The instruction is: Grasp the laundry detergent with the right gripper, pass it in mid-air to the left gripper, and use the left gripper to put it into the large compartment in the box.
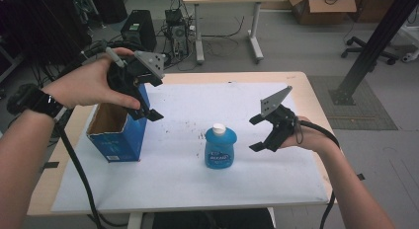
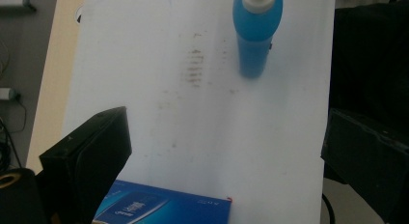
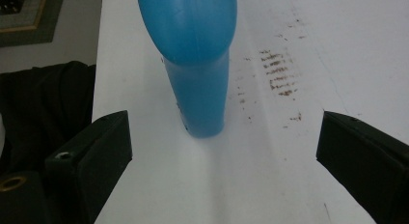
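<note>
A blue bottle [image 1: 220,149] with a white cap stands upright in the middle of the white sheet [image 1: 188,184]. An open-topped blue cardboard box [image 1: 118,135] stands at the left. My left gripper [image 1: 151,98] hovers open over the box's right rim, holding nothing. In the left gripper view its gripper [image 2: 226,161] looks down at the bottle [image 2: 255,35] far off and a corner of the box [image 2: 164,207] below. My right gripper [image 1: 257,133] is open just right of the bottle, apart from it. In the right gripper view the bottle [image 3: 197,64] stands ahead of the open gripper [image 3: 224,156], left of centre.
Brownish smudges [image 1: 200,135] mark the sheet left of the bottle. The wooden table [image 1: 301,86] ends close behind and to the right. Beyond it are a computer tower [image 1: 138,29], cables, another desk [image 1: 227,21] and a black slanted post [image 1: 375,46].
</note>
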### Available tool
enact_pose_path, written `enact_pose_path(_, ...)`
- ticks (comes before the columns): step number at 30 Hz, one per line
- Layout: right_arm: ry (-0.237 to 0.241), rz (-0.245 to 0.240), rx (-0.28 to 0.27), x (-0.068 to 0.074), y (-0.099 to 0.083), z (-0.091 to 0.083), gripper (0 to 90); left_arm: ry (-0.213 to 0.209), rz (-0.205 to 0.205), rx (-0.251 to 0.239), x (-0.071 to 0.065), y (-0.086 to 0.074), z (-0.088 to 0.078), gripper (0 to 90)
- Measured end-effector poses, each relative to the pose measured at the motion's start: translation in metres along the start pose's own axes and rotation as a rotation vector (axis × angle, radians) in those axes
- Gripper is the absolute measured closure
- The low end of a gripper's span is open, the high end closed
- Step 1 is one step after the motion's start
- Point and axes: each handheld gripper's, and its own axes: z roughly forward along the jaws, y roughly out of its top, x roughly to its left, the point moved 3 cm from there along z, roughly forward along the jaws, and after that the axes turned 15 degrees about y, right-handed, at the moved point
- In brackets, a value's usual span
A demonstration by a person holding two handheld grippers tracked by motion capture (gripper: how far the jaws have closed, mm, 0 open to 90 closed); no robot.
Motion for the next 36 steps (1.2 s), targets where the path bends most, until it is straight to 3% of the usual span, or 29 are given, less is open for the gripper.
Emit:
enact_pose_path(14,0.016,-0.02,-0.099,-0.002,0.001,0.029,5.0,0.0,0.004,-0.008,0.0,0.002,-0.001,4.1)
enact_pose_path(36,0.039,-0.026,-0.232,-0.007,0.0,0.058,5.0,-0.007,0.002,-0.015,-0.002,0.004,-0.001,4.1)
